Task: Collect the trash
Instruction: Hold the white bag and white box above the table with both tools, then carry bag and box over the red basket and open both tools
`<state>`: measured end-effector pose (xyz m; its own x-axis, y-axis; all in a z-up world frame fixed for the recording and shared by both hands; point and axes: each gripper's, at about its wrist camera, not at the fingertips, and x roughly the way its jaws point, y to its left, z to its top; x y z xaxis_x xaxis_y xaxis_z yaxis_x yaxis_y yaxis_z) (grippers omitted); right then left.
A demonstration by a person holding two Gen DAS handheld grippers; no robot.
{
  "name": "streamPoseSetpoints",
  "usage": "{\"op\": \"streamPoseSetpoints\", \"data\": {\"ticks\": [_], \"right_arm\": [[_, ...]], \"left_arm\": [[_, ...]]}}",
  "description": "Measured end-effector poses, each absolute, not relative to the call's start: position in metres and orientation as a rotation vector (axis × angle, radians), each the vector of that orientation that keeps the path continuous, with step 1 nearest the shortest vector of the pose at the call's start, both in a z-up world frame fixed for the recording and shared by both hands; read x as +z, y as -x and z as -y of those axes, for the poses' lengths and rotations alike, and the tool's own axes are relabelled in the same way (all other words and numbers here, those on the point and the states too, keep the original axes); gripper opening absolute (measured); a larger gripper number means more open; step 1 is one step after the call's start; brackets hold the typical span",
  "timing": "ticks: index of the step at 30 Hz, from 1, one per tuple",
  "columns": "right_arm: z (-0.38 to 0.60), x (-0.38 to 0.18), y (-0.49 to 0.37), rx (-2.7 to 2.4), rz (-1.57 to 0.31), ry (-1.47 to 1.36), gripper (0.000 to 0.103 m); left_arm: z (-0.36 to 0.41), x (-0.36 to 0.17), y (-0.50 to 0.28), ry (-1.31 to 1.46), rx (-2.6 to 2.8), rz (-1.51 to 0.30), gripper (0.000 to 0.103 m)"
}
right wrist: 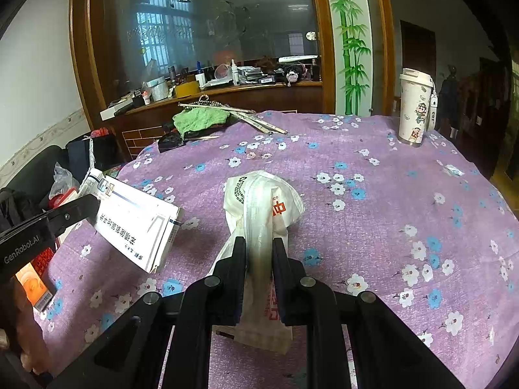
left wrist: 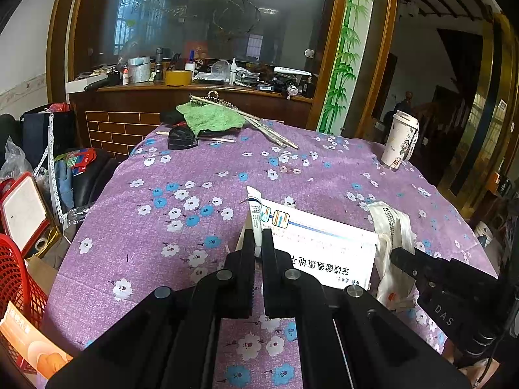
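My left gripper (left wrist: 258,234) is shut on the flap of a flattened white medicine box (left wrist: 319,246) with blue print, held above the purple flowered tablecloth (left wrist: 181,175). The box also shows in the right wrist view (right wrist: 139,223), with the left gripper (right wrist: 87,207) on its left end. My right gripper (right wrist: 259,243) is shut on a crumpled white plastic bag (right wrist: 259,201) with red print, held above the cloth. In the left wrist view the bag (left wrist: 391,236) hangs just right of the box, with the right gripper (left wrist: 400,256) on it.
A white cartoon tumbler (right wrist: 414,107) stands at the table's far right. A green cloth (left wrist: 211,117), chopsticks (left wrist: 269,131) and a black object (left wrist: 181,137) lie at the far edge. A red basket (left wrist: 18,278) and clutter sit left of the table.
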<state>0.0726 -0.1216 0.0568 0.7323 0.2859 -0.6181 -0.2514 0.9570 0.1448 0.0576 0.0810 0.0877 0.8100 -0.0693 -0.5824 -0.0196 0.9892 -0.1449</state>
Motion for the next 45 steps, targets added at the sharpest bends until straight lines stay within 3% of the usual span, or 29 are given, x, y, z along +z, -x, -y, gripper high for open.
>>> {"op": "streamPoseSetpoints", "data": {"ticks": [20,27,35,45], "right_arm": [[0.121,0.059,-0.073,0.312,-0.674,-0.047,0.017],[0.098,0.076,-0.061,0.373,-0.671,-0.041,0.017],[0.014,0.111,-0.026,0.602,-0.675,-0.003,0.017],[-0.133,0.125,0.010,0.877,-0.702,0.091,0.017]], "left_arm": [[-0.083,0.090,-0.054,0.143,-0.007,-0.614,0.003],[-0.108,0.119,-0.016,0.179,0.028,-0.561,0.003],[-0.197,0.144,0.049,0.243,0.136,-0.543,0.003],[-0.342,0.112,0.133,0.288,0.434,-0.595,0.003]]}}
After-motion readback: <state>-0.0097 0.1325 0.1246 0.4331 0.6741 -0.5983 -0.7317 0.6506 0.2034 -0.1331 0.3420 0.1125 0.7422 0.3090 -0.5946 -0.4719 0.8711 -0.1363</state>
